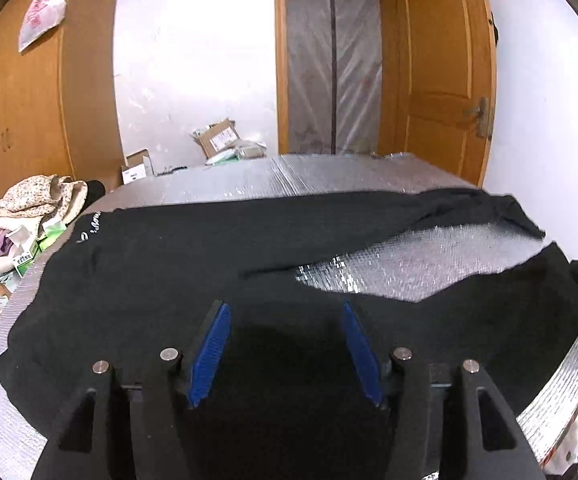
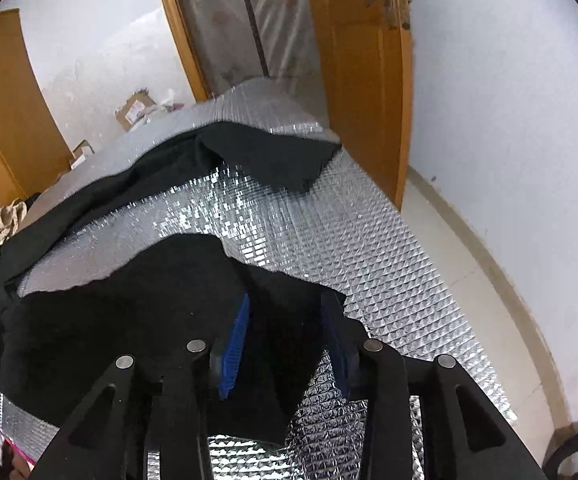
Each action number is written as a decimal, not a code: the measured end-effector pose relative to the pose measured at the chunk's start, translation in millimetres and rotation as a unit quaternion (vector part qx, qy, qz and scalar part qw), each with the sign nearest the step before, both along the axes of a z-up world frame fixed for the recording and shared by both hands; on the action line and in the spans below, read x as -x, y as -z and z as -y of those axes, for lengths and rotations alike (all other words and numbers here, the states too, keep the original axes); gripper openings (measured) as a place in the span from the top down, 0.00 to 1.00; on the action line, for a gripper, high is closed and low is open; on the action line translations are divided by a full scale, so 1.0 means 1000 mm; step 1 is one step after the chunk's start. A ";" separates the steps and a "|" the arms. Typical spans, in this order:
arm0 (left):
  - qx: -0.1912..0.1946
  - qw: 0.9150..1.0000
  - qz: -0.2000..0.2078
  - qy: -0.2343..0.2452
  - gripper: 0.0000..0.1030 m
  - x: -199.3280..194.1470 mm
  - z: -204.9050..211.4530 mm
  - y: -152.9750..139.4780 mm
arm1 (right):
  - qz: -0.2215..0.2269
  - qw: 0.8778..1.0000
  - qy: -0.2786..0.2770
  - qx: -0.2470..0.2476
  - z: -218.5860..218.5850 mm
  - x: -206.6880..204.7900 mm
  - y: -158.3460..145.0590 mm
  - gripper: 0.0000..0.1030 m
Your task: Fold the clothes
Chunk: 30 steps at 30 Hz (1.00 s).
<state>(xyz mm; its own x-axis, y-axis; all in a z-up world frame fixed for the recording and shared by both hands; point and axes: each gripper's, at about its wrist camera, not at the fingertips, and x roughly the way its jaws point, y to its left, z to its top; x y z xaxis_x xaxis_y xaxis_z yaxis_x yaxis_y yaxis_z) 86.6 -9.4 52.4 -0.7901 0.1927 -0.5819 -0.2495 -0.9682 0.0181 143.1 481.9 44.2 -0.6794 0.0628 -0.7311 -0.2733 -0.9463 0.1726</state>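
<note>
While black trousers (image 1: 161, 264) lie spread on the foil mat (image 1: 409, 268), legs splayed in a V with mat showing between them, no fold shows, so the folding looks wholly ahead. Left gripper (image 1: 285, 344) hangs with fingers apart, cloth under and beyond its tips. Right gripper (image 2: 285, 328) has fingers apart too, the near leg's cuff lying loose between them.
</note>
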 end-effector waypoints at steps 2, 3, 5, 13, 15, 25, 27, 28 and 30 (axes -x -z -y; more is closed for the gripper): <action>0.000 1.000 0.019 0.012 0.43 0.000 -0.004 0.009 | 0.002 1.000 -0.005 -0.005 0.003 0.001 0.003 0.58; 0.002 1.000 0.028 0.013 0.43 0.003 -0.006 0.013 | 0.005 1.000 -0.010 -0.009 0.006 0.001 0.002 0.57; 0.007 0.999 0.051 0.011 0.43 0.010 -0.008 0.020 | 0.011 1.000 -0.019 -0.019 0.011 0.002 0.002 0.57; -0.003 0.994 0.106 0.004 0.43 0.023 -0.004 0.037 | 0.005 0.999 -0.026 -0.034 0.017 -0.002 -0.005 0.91; 0.000 0.994 0.106 0.003 0.43 0.022 -0.005 0.038 | -0.010 0.999 -0.014 -0.034 0.013 -0.005 -0.012 0.95; 0.009 0.994 0.107 0.002 0.43 0.024 -0.006 0.036 | -0.032 0.999 0.016 -0.034 -0.014 -0.020 -0.028 0.93; 0.008 0.994 0.107 0.002 0.43 0.024 -0.005 0.035 | -0.010 1.000 -0.008 -0.018 -0.015 -0.009 -0.017 0.86; 0.009 0.994 0.107 0.002 0.43 0.024 -0.005 0.035 | 0.004 1.000 -0.018 -0.012 -0.015 -0.003 -0.011 0.79; 0.008 0.994 0.107 0.002 0.43 0.024 -0.005 0.035 | 0.020 0.999 -0.030 -0.006 -0.014 0.005 -0.002 0.73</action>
<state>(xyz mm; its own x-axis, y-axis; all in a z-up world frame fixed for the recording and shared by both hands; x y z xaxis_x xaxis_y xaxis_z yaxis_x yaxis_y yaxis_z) 62.7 -3.9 17.5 -0.6467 0.1853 -0.7399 -0.2537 -0.9671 -0.0205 137.6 496.0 45.8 -0.6520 0.0327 -0.7575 -0.2229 -0.9632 0.1504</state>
